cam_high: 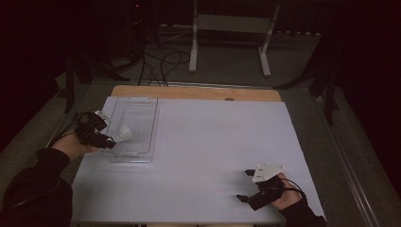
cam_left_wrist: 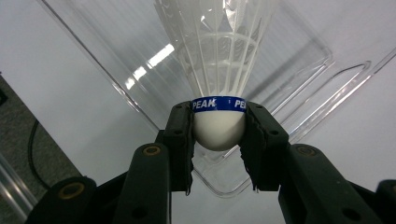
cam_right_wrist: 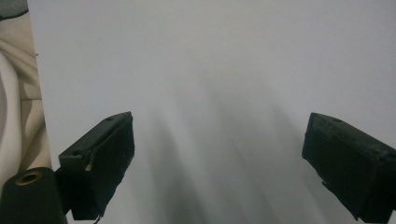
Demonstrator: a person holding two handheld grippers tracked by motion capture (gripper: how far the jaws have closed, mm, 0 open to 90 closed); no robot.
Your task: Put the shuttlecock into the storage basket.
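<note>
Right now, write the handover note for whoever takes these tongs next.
Left tongs: shut on the shuttlecock, gripped by its white cork, feathers pointing away, held over the near end of the clear tray.
Right tongs: open, holding nothing, over the bare white table at the near right.
Done: shuttlecock picked up.
Left: probably set it down in the tray and release.

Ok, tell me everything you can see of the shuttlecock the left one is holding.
The shuttlecock is white, with a rounded white cork base ringed by a blue band lettered "PEAK" and a translucent ribbed skirt that looks like plastic. The left hand-held gripper is shut on the cork, one black jaw on each side just under the band, skirt pointing away from the jaws. It looks intact. It is held above the near end of the clear plastic tray at the table's left side; whether it touches the tray cannot be told.
</note>
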